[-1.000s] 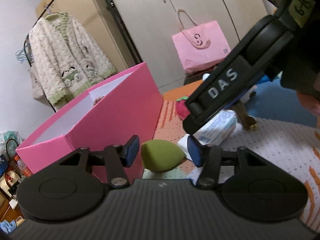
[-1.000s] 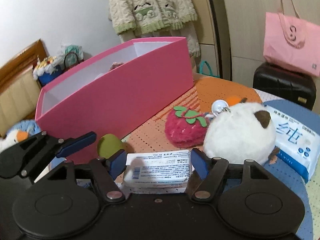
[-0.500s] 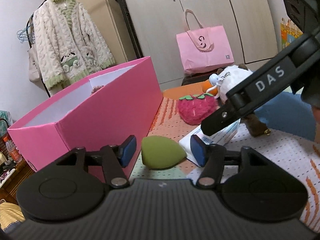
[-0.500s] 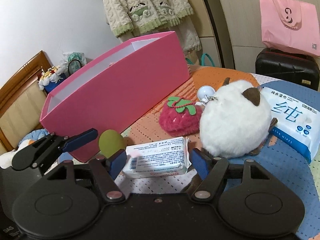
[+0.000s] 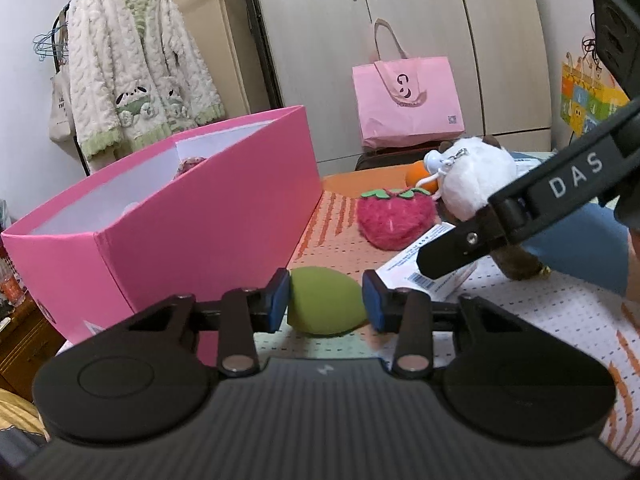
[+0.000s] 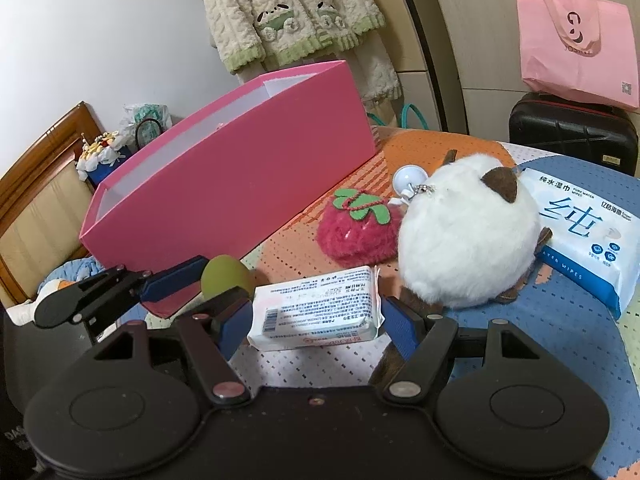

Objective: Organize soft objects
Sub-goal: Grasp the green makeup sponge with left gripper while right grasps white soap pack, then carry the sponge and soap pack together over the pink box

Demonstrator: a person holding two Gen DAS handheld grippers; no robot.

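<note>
A green egg-shaped sponge [image 5: 326, 302] lies on the patterned cloth beside the long pink box [image 5: 180, 216]. My left gripper [image 5: 325, 300] straddles it, its blue pads at both sides of the sponge, which rests on the table. The sponge also shows in the right wrist view [image 6: 226, 278]. My right gripper [image 6: 316, 326] is open around a small white tissue pack [image 6: 320, 306] lying flat. A red strawberry plush [image 6: 358, 226] and a white round plush [image 6: 466, 236] lie behind it.
A large blue wet-wipes pack [image 6: 584, 232] lies at the right. The pink box [image 6: 240, 176] has some soft things inside. A pink bag [image 5: 408, 100], a black suitcase [image 6: 572, 132] and wardrobe doors stand behind. A fluffy cardigan [image 5: 132, 84] hangs at the left.
The left gripper has narrowed around the green sponge and levelled out. The right gripper has moved forward so the tissue pack sits between its fingers.
</note>
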